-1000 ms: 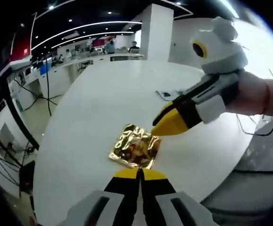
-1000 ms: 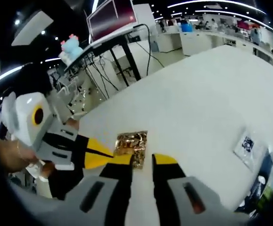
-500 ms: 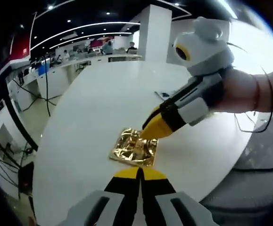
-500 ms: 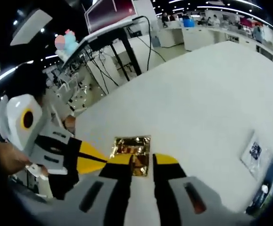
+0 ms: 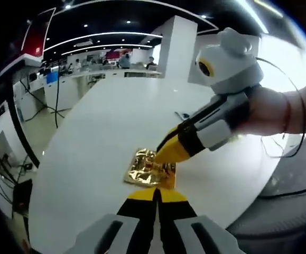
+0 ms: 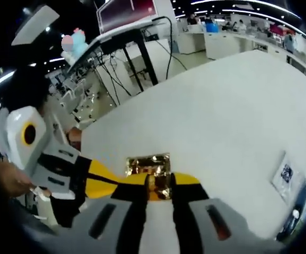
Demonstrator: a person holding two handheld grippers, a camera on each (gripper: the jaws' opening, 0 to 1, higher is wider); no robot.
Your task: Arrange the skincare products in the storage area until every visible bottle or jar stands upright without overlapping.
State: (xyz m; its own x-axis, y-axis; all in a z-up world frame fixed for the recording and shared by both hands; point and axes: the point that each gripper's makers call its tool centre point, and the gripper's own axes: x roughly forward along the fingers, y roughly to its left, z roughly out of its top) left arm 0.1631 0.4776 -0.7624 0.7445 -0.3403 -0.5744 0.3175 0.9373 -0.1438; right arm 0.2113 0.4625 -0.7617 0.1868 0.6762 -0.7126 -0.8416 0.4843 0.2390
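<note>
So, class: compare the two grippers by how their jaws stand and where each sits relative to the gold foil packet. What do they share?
The left gripper has its jaws shut together; the right gripper has a gap between its jaws. The left gripper sits at one edge of the gold foil packet, seemingly short of it; the right gripper's tips lie over the packet, which shows between its jaws. Both have yellow-and-black jaw tips and point at the packet on the white table.

A broad white surface curves through a large open-plan hall. Beyond its far edge stands a square white pillar, with long white counters to the pillar's left and people standing at them. Bright strip lights arc across the dark ceiling above. In the right gripper view, a black-framed desk carries a dark monitor, cables hanging beneath it.
</note>
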